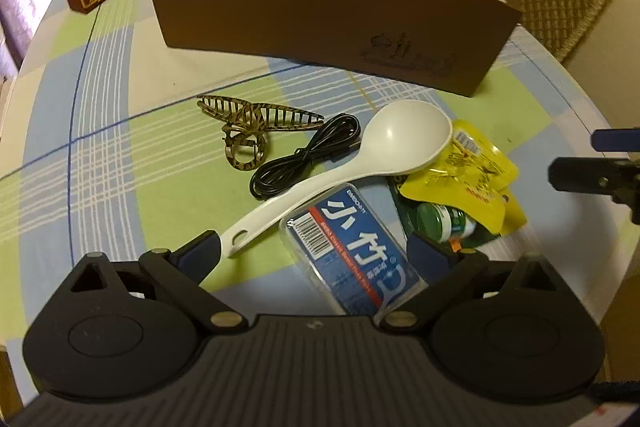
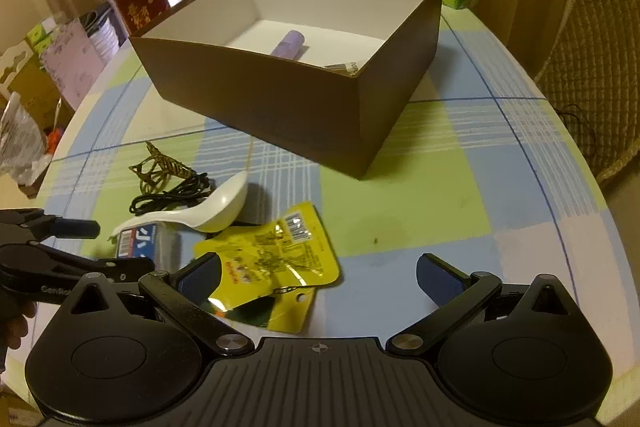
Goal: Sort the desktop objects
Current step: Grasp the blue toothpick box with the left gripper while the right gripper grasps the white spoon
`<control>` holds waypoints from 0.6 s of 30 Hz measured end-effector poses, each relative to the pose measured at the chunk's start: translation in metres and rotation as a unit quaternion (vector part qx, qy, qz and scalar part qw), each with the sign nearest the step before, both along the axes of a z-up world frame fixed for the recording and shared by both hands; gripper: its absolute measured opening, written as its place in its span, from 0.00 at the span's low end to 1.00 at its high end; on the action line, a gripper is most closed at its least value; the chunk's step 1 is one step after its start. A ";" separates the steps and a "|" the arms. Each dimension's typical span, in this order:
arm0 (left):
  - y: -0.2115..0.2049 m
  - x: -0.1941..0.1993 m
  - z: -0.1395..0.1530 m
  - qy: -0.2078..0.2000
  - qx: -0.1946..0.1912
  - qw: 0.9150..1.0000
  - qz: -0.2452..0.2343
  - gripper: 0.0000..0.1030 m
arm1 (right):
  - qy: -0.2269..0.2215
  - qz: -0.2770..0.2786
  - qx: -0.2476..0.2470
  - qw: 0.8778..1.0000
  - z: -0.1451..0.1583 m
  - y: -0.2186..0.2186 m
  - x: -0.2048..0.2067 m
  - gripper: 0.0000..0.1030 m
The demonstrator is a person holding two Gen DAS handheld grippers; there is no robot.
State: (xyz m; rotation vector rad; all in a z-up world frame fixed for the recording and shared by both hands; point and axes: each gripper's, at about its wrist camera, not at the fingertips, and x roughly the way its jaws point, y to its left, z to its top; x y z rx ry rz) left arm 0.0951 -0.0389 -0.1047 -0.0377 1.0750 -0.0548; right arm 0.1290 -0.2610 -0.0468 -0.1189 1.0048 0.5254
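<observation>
Now we've got the left gripper (image 1: 316, 251) spread wide over the blue floss case (image 1: 352, 251), its fingers either side, not pinching. Our right gripper (image 2: 318, 277) is spread too, above the yellow pouch (image 2: 280, 251). White spoon (image 1: 360, 163), black cable (image 1: 304, 155) and hair claw (image 1: 248, 125) lie before the brown box (image 2: 304, 103).

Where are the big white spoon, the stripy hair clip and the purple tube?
White plastic spoon (image 1: 408, 139): left wrist view, on its bowl.
Striped brown hair clip (image 1: 248, 121): left wrist view, at its hinge.
Purple tube (image 2: 289, 45): right wrist view, on its side, inside the box.
</observation>
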 end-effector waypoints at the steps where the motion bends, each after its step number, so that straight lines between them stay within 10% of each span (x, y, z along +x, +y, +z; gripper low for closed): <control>1: -0.001 0.002 -0.002 0.003 0.001 1.000 0.005 0.90 | 0.002 0.004 -0.001 1.000 -0.001 -0.002 0.003 0.98; 18: -0.016 0.018 -0.026 0.030 0.007 0.995 0.093 0.66 | 0.063 0.065 0.096 0.991 -0.014 -0.001 0.051 0.98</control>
